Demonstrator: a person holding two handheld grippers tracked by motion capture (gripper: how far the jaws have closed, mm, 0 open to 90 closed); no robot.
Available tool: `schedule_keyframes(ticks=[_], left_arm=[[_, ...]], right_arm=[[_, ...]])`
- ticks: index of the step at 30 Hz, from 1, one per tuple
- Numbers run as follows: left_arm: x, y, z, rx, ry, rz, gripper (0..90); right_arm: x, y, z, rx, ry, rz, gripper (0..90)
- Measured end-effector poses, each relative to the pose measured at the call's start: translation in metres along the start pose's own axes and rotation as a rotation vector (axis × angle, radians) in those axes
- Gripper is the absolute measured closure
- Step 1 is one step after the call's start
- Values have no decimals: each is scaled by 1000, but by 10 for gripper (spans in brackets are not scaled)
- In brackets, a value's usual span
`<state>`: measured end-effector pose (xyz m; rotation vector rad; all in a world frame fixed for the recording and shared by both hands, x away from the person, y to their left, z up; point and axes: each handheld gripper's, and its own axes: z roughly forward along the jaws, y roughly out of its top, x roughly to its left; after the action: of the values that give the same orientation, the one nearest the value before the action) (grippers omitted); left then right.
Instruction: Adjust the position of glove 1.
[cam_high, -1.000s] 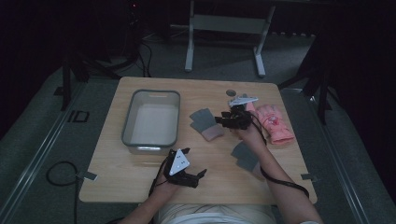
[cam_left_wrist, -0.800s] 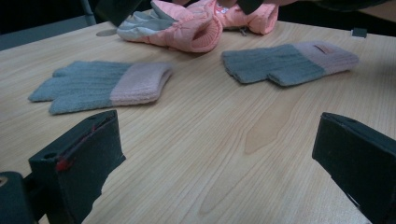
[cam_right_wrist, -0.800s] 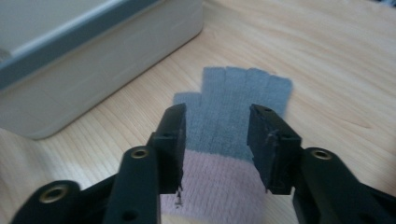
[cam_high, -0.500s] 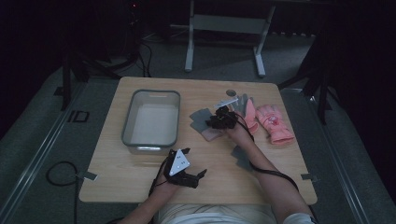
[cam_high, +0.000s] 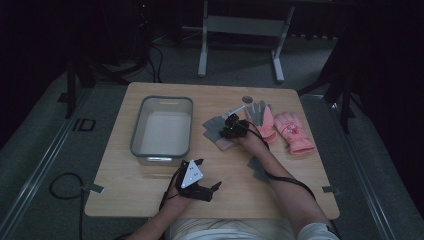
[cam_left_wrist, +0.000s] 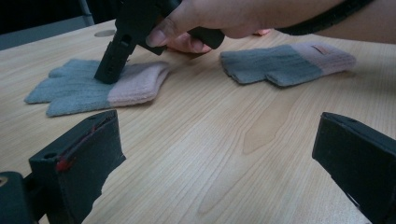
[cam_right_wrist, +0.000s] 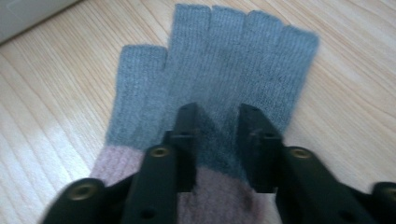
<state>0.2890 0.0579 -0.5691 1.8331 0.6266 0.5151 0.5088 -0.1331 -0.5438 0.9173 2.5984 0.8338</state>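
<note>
Right gripper (cam_right_wrist: 217, 116) pressed down on grey glove (cam_right_wrist: 219, 70), jaws just closing, narrow gap, knit bunched between tips. Glove flat, right of tray (cam_high: 162, 102). Left gripper (cam_high: 200, 182) below tray, wide open, empty. Pink gloves (cam_high: 292, 131) beyond.

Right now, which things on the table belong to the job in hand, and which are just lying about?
In the job:
right gripper, jaws just closing on the glove
grey glove with pink cuff

Lying about:
second grey glove
pink gloves
clear bin
left gripper, open, idle
</note>
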Motion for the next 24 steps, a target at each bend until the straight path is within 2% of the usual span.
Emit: schedule_keyframes(ticks=[4,5,8,9,11,14,17,20,21,22,23,24], left_arm=[[0,0,0,1,-1,0,10],[0,0,0,1,-1,0,9],[0,0,0,1,0,1,9],[0,0,0,1,0,1,9],[0,0,0,1,1,4,9],[0,0,0,1,0,5,9],[0,0,0,-2,-2,2,9],[-1,0,0,0,-1,3,9],[-1,0,0,0,-1,3,9],[-1,0,0,0,-1,3,9],[-1,0,0,-2,-1,1,9],[-1,0,0,-1,-1,1,9]], right_arm=[[5,1,-4,2,-10,42,839],[7,2,-7,-3,-1,69,846],[17,4,-29,-63,-8,127,851],[17,4,-29,-63,-8,127,851],[24,4,-49,-105,-2,184,851],[36,-1,-79,-169,-45,249,851],[46,-12,-101,-218,-72,319,851],[56,-26,-112,-242,-111,372,851],[62,-31,-113,-242,-139,368,851],[62,-31,-113,-242,-139,368,851],[67,-35,-113,-235,-161,364,851],[74,-47,-112,-235,-175,396,851]])
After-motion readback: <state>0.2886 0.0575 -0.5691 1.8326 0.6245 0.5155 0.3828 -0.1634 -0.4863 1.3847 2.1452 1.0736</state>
